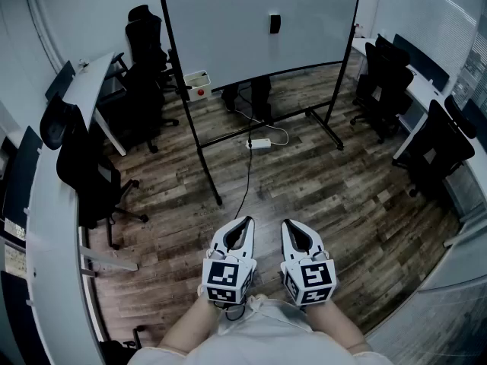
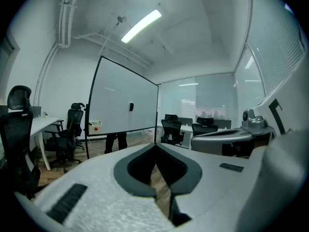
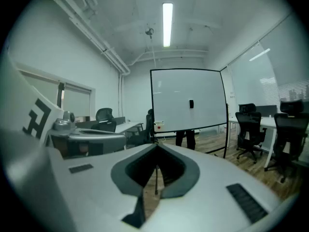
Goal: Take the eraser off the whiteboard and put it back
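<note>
A small black eraser (image 1: 275,23) sticks to the whiteboard (image 1: 228,21) far ahead; it also shows as a dark spot on the board, the eraser (image 2: 131,107) in the left gripper view and the eraser (image 3: 191,104) in the right gripper view. My left gripper (image 1: 247,220) and right gripper (image 1: 288,223) are held side by side near my body, well short of the board. Both are shut with nothing between their jaws. In the gripper views the left gripper (image 2: 156,146) and right gripper (image 3: 156,146) tips meet.
The whiteboard stands on a black wheeled frame (image 1: 217,196) with a cable and power strip (image 1: 259,144) on the wooden floor. Someone's legs (image 1: 260,97) show behind the board. Black office chairs (image 1: 95,181) and desks (image 1: 46,226) line the left; more chairs (image 1: 437,147) stand on the right.
</note>
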`<state>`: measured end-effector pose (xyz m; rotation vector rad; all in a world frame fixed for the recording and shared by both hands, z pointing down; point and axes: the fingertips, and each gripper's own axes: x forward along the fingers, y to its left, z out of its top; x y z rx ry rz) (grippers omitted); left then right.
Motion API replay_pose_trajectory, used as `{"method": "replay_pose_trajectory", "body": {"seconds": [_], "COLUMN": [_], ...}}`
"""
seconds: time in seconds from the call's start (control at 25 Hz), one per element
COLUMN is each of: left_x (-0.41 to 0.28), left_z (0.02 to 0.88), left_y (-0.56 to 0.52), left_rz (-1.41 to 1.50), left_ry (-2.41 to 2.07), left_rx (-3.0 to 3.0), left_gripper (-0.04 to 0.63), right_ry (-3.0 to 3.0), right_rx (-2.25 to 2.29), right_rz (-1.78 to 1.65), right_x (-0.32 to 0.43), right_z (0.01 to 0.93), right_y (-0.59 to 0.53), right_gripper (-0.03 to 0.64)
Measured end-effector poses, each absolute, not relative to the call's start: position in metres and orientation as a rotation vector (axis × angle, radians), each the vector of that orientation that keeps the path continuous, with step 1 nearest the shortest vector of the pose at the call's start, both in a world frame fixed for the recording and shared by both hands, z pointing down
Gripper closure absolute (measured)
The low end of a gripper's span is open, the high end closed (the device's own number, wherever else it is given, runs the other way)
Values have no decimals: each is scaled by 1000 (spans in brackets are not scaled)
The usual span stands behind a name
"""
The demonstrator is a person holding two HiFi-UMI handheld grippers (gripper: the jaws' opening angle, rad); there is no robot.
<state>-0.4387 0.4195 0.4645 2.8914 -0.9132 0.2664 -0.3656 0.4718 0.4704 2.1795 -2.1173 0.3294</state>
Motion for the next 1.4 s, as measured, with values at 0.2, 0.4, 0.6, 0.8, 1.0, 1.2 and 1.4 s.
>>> {"method": "replay_pose_trajectory", "body": {"seconds": [0.2,0.4,0.6,0.8,1.0,1.2,1.4], "left_x": [-433,-423,-410,-391,-362,-318,-265], "left_z": [475,476,482,488,493,500,493], "left_y": [416,411,408,405,383,331,249], "left_rz": [270,255,242,255,292,312,311], "left_ry": [-875,-865,-845,-767,-699,-620,-593], "left_rx": [2892,2880,2860,2848,2904,2909,2920], "left_gripper": [577,577,577,577,577,577,577], "right_ry": [-2121,-2114,-2082,-2073,-2073,-2007,-1941], "right_rx": [2165,2197,2216,2227,2272,2306,2326], "right_rz": [336,325,296,380,375,347,307], "right_x": [-366,-355,-339,-325,-305,-266,-214], "right_z": [476,476,480,493,497,498,489], "right_y": [465,460,463,460,436,386,314], "right_gripper": [591,589,589,589,589,589,589]}}
